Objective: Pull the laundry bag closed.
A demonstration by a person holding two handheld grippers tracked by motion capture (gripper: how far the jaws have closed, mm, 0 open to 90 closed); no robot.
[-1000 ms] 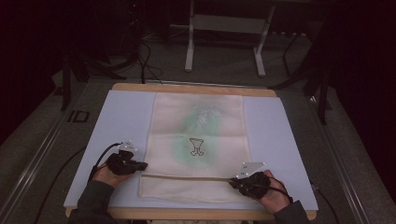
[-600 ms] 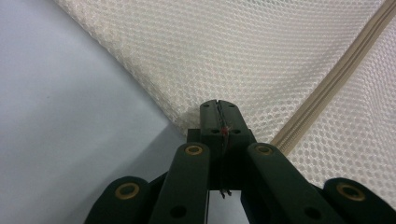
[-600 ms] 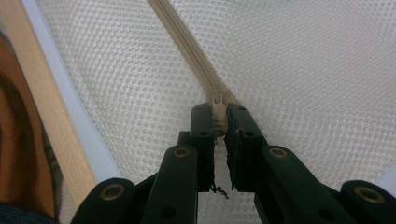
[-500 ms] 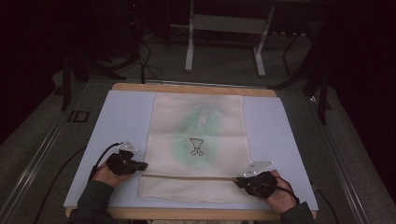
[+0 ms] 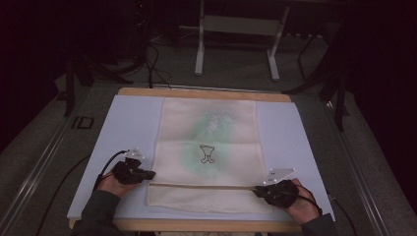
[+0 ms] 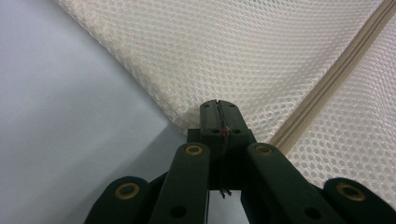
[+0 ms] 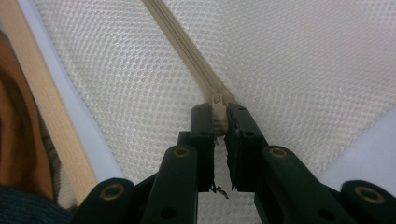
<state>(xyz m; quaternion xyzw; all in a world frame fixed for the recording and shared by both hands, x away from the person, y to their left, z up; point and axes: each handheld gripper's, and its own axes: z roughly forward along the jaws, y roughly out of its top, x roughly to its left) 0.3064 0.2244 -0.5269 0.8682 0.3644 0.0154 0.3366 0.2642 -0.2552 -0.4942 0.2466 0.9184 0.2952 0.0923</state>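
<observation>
The left gripper's (image 5: 147, 174) fingers (image 6: 211, 122) are clenched tight on the left edge of the mesh bag (image 5: 209, 147), pinching the fabric just beside the near end of the zip (image 5: 201, 186). In the left gripper view the two black jaws meet with no gap, the cream mesh caught between their tips, and the zip runs off up and to the right. The hand (image 5: 110, 184) behind it rests on the pale blue mat (image 5: 128, 123).

The bag lies flat in the middle of the mat, long side running away from the person, with a green smudge and a small black drawing (image 5: 207, 154) showing through the mesh. The zip crosses the bag's near end from left to right.

The right gripper (image 5: 259, 190) sits at the right end of the zip, its fingers (image 7: 201, 130) grasping the zip pull (image 7: 218, 116). In the right gripper view the pull stands between the jaw tips, pressed from both sides. The wooden table edge (image 7: 46, 107) runs along the left of that view, beside the mat.
</observation>
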